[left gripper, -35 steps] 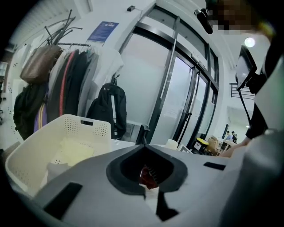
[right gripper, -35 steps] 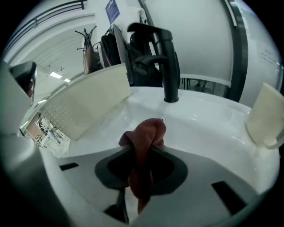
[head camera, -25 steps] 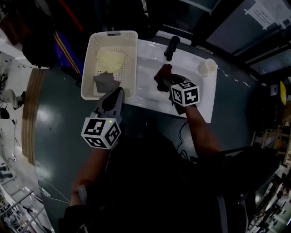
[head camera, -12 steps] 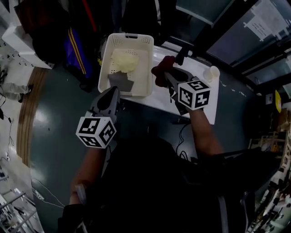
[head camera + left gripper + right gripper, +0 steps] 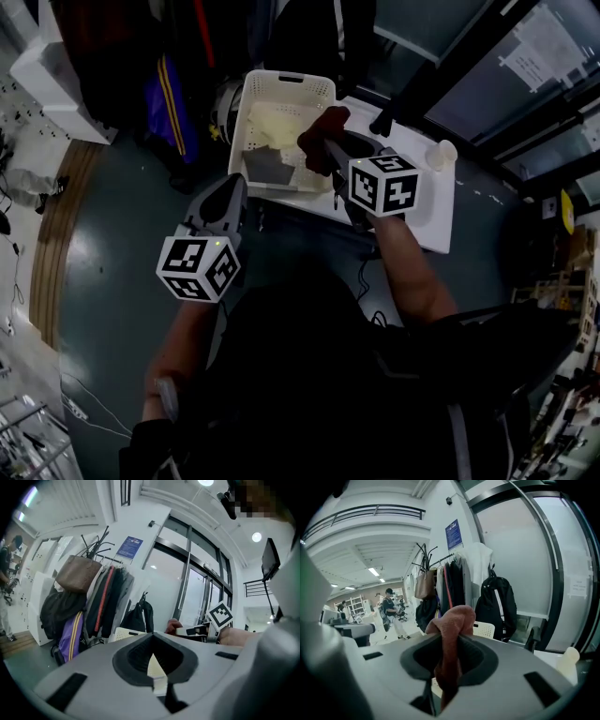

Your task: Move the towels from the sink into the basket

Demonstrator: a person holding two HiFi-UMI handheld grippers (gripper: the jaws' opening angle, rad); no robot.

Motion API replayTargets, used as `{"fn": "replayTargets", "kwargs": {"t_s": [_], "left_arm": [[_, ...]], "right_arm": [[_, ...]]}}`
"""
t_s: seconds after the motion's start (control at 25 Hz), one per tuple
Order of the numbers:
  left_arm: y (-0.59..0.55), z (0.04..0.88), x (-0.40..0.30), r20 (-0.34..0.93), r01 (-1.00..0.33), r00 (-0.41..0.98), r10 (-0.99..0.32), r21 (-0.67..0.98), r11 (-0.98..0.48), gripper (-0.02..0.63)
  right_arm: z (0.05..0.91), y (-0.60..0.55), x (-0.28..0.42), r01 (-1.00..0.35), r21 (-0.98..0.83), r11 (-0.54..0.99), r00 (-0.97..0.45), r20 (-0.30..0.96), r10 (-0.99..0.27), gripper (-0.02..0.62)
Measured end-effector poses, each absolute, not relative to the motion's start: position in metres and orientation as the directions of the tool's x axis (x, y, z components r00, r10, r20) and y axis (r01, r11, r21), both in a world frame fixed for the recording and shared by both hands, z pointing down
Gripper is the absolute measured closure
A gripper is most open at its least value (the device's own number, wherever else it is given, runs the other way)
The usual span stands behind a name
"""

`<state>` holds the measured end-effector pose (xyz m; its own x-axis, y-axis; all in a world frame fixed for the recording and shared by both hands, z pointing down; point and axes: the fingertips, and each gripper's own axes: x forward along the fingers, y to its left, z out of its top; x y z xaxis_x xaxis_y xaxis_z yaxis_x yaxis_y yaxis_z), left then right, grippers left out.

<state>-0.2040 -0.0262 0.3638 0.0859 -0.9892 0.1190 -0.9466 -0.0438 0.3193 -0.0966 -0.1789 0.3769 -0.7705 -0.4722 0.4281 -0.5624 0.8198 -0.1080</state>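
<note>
right gripper: jaws pinching a red towel. in the right gripper view the cloth bunches above the jaws and hangs down between them. the towel is raised clear of the white counter and sits over the right-hand rim of the white perforated basket. whether it touches that rim cannot be told.

left gripper: jaws pressed together with nothing between them, held over the dark floor just in front of the counter's near edge, below the basket's near left corner.

basket contents: a pale yellow towel toward the far end and a grey towel toward the near end, the two close together.

counter: a black faucet beyond the right gripper and a white cup near the right end. coats and a black backpack hang beyond the basket.
</note>
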Motion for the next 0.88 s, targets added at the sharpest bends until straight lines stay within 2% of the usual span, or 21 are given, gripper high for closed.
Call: {"fn": "replayTargets", "kwargs": {"t_s": [0.32, 0.64, 0.88], "left_arm": [[-0.042, 0.37, -0.225, 0.136, -0.947, 0.033, -0.99, 0.32, 0.012, 0.603], [-0.078, 0.381, -0.252, 0.188, -0.946, -0.003, -0.982, 0.318, 0.064, 0.603], [-0.105, 0.395, -0.249, 0.218, -0.938, 0.03, -0.975, 0.343, 0.048, 0.603]], "right_arm": [[0.415, -0.2, -0.142, -0.615, -0.128, 0.778, -0.723, 0.485, -0.491, 0.5], [0.487, -0.255, -0.157, -0.731, -0.189, 0.655, -0.607, 0.618, -0.499, 0.5], [0.54, -0.278, -0.167, -0.774, -0.167, 0.611, -0.52, 0.717, -0.463, 0.5]]}}
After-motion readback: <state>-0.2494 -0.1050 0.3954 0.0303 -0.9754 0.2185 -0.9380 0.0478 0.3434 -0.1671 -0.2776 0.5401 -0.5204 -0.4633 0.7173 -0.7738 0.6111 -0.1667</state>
